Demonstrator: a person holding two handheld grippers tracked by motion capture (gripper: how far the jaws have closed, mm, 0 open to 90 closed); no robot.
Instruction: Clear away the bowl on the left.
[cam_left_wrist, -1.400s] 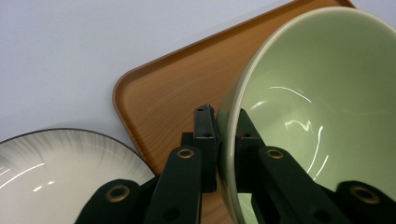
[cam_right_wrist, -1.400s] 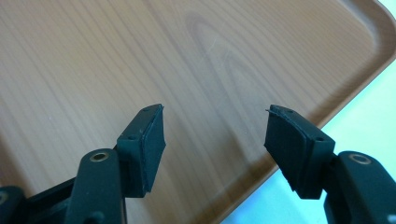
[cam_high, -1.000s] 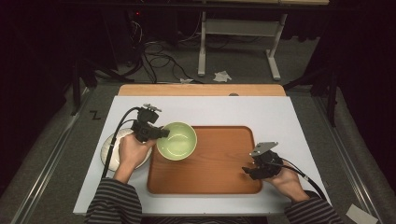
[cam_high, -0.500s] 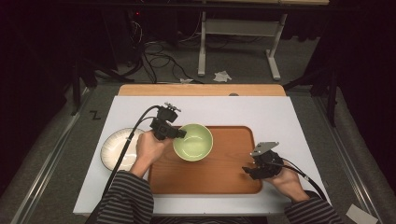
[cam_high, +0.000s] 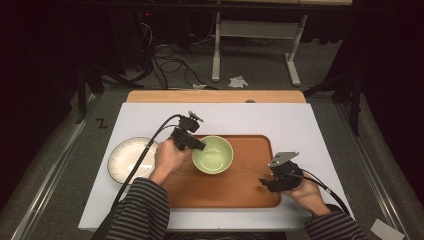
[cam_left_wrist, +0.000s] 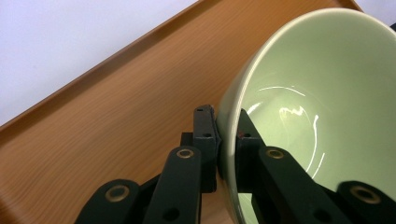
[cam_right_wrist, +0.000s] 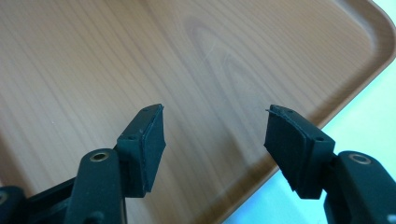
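Green bowl rim pinched by left gripper fingers; right gripper fingers spread above tray.

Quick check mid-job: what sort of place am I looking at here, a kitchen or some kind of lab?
Most likely a lab or recording room, not a kitchen. The table has a white cover, loose cables lie on grey carpet behind it, and the surroundings are dark. A person carries a green bowl over a wooden tray with a hand-held gripper.
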